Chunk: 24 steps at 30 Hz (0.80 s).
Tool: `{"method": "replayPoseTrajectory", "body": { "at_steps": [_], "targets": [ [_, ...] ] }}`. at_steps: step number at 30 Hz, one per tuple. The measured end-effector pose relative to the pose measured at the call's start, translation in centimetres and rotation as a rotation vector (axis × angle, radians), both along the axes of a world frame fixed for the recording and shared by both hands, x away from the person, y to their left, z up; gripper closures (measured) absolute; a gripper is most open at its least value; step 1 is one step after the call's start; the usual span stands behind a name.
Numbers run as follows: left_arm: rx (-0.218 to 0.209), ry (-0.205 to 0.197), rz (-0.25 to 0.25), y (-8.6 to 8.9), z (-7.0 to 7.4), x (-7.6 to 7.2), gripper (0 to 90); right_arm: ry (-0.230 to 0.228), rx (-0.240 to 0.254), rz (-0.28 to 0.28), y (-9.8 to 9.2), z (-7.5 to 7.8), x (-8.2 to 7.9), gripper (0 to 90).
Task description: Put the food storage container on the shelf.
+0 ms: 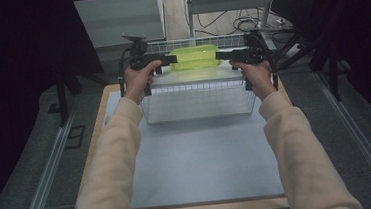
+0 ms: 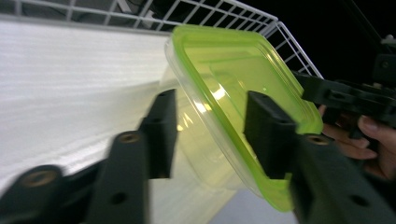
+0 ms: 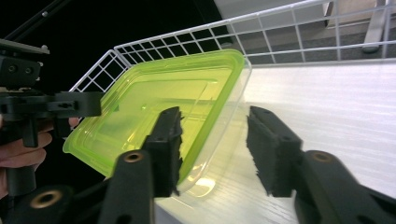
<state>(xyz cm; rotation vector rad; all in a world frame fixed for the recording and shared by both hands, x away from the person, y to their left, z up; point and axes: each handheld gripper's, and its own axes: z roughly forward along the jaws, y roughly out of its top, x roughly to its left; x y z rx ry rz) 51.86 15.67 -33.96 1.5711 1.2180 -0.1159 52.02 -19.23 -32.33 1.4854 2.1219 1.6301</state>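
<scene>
A clear plastic container with a lime-green lid (image 1: 193, 57) hangs level between my two grippers, over the far half of a white wire basket (image 1: 197, 87). My left gripper (image 1: 169, 59) comes in from the left and is shut on the container's left end (image 2: 219, 93), one jaw on the lid and one on the clear body. My right gripper (image 1: 221, 56) comes in from the right and is shut on the other end (image 3: 159, 102) in the same way. In each gripper view the other gripper shows at the container's far end.
The basket stands at the far end of a pale blue mat (image 1: 203, 158) on a wooden table and has a white floor (image 3: 336, 107). Dark curtains flank the table, and cables and a metal stand (image 1: 226, 11) lie beyond the basket.
</scene>
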Motion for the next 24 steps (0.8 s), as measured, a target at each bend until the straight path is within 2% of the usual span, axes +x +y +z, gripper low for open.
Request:
{"method": "replayPoseTrajectory", "body": {
  "at_steps": [2, 7, 10, 15, 16, 20, 24],
  "targets": [
    [-0.001, -0.02, 0.011, 0.1, 0.2, -0.2, 32.5, -0.031, 0.011, -0.003, -0.3, 0.2, -0.5, 49.4],
    [-0.016, -0.055, 0.022, 0.5, 1.0, -1.1, 24.8, -0.076, -0.003, 0.002, -0.5, 0.9, -1.5, 44.4],
    [-0.007, -0.074, 0.012, 0.5, 1.5, -2.2, 23.4, -0.106, -0.004, 0.017, -0.8, 1.2, -2.3, 43.2],
    [0.002, -0.113, -0.002, 0.5, 2.0, -4.6, 23.3, -0.128, -0.016, 0.045, -1.4, 1.3, -3.6, 40.9],
    [-0.008, -0.117, 0.001, 0.5, 2.0, -5.1, 23.4, -0.126, -0.018, 0.055, -1.5, 1.3, -3.8, 40.0],
    [0.005, -0.145, -0.009, 1.1, 1.8, -7.4, 23.2, -0.154, -0.031, 0.084, -2.0, 1.2, -5.2, 37.8],
    [0.003, -0.171, -0.029, 1.7, 1.1, -10.3, 23.1, -0.177, -0.046, 0.131, -2.4, 0.6, -7.3, 35.7]
  ]
}}
